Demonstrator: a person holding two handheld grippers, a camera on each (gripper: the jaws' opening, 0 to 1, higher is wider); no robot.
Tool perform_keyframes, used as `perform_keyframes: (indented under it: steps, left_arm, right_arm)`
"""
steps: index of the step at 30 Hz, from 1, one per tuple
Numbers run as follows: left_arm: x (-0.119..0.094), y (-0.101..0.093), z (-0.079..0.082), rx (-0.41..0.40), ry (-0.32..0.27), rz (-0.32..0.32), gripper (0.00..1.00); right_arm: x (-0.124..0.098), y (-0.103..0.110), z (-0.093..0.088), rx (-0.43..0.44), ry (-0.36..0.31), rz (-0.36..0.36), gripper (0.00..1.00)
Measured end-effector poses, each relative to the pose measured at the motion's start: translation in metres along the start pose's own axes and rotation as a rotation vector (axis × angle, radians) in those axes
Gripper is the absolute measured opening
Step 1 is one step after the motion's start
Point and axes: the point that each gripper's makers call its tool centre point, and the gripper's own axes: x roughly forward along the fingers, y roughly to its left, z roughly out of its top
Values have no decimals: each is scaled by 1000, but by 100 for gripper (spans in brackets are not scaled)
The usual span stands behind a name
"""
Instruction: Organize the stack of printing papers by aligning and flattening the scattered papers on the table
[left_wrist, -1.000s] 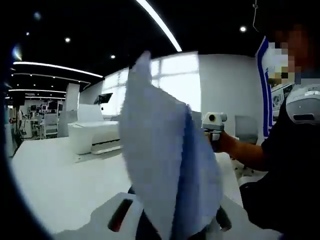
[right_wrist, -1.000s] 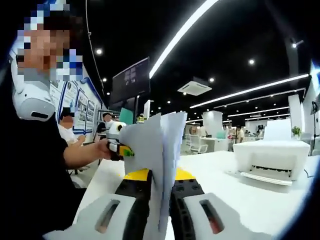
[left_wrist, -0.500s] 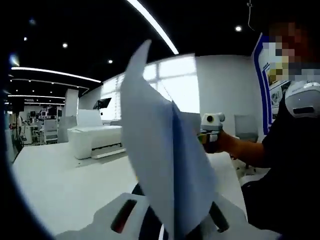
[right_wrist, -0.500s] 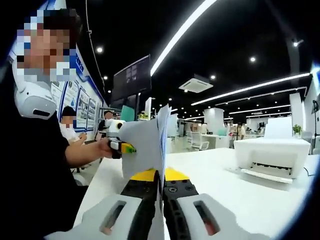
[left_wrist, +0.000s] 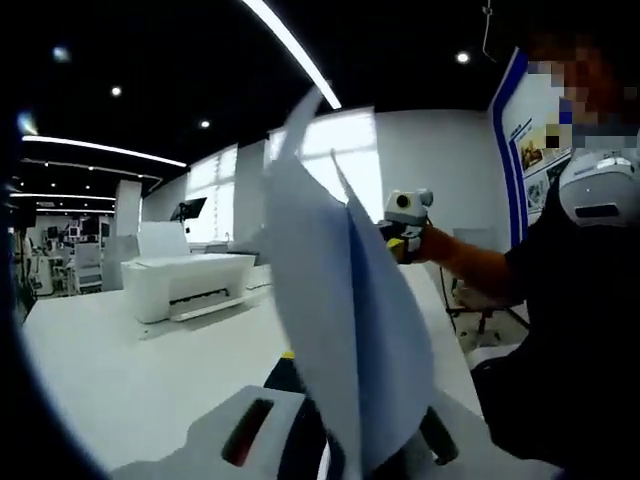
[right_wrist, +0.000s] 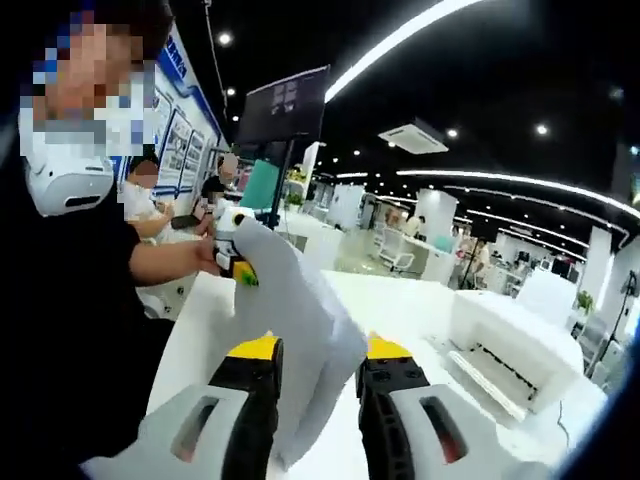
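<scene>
Left gripper view first: the left gripper (left_wrist: 345, 455) is clamped on the lower edge of the papers (left_wrist: 340, 320), which stand up on edge and fan apart at the top, lifted off the white table (left_wrist: 120, 380). Beyond the sheets, the person's hand holds the right gripper (left_wrist: 405, 225) at the far edge of the stack. A white printer (left_wrist: 185, 285) sits on the table well apart, to the left.

Compared with a second ago, the sheets here lean further over and the far gripper sits higher in the picture, though much of that is the camera tilting.

Right gripper view next: the right gripper (right_wrist: 315, 385) now has its jaws apart, with the papers (right_wrist: 300, 320) passing loosely between them rather than pinched; half a second ago those jaws were pressed tight on the sheets. The left gripper (right_wrist: 235, 255) holds the stack's far end. The printer (right_wrist: 515, 350) lies to the right on the table (right_wrist: 400, 310).

My worry from here: with this end released, only one clamp carries the stack, so the splayed sheets may slide out or droop unevenly. Tapping them down in this state could set the edges further askew.
</scene>
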Motion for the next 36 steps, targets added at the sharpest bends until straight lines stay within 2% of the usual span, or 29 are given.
perform_keyframes:
  steps: [7, 14, 20, 28, 36]
  left_arm:
    - [0, -4, 0, 10, -6, -18, 7]
    - [1, -6, 0, 22, -3, -30, 7]
    - [0, -7, 0, 20, -3, -36, 7]
    - [1, -7, 0, 19, 1, -40, 7]
    - [0, -8, -1, 13, 7, -47, 7]
  right_arm:
    - [7, 12, 16, -90, 125, 111, 28]
    - [20, 23, 31, -178, 300, 229, 26]
    - [35, 18, 34, -237, 427, 289, 26]
    - [61, 29, 43, -307, 510, 377, 23]
    - [80, 36, 36, -358, 625, 439, 22]
